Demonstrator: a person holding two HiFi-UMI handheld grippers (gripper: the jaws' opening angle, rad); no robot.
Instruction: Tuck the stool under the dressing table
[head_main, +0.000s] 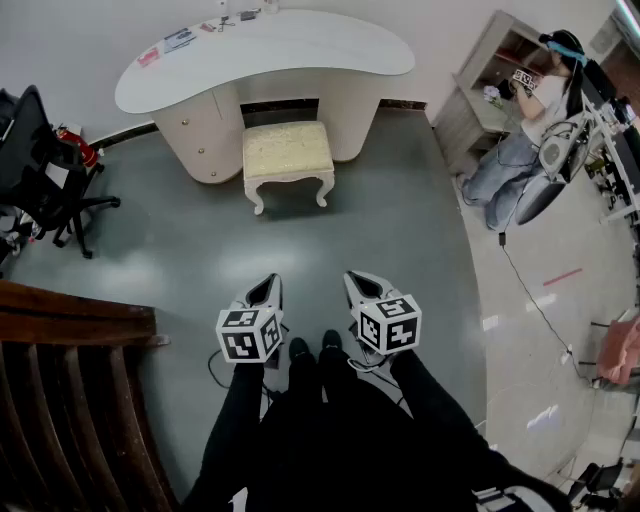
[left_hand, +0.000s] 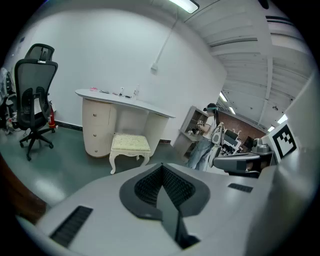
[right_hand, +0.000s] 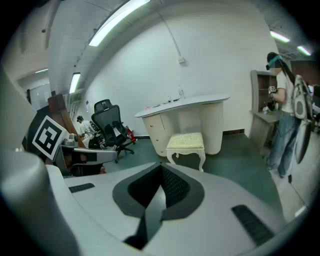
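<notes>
Grey-green floor (head_main: 190, 250) filled mid-frame; upper centre, the stool (head_main: 287, 150) stood by the dressing table (head_main: 270, 48); left gripper (head_main: 266, 290) and right gripper (head_main: 360, 285) were pressed together, empty.

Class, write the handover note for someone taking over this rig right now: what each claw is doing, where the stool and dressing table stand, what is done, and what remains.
Left claw: shut, empty, held well back from the stool.
Right claw: shut, empty, level with the left one.
Stool: upright on the floor in front of the knee gap of the dressing table, its seat mostly out from under the top.
Done: nothing yet; neither claw touches the stool.
Left: step closer, take or push the stool, and slide it straight in under the table.
</notes>
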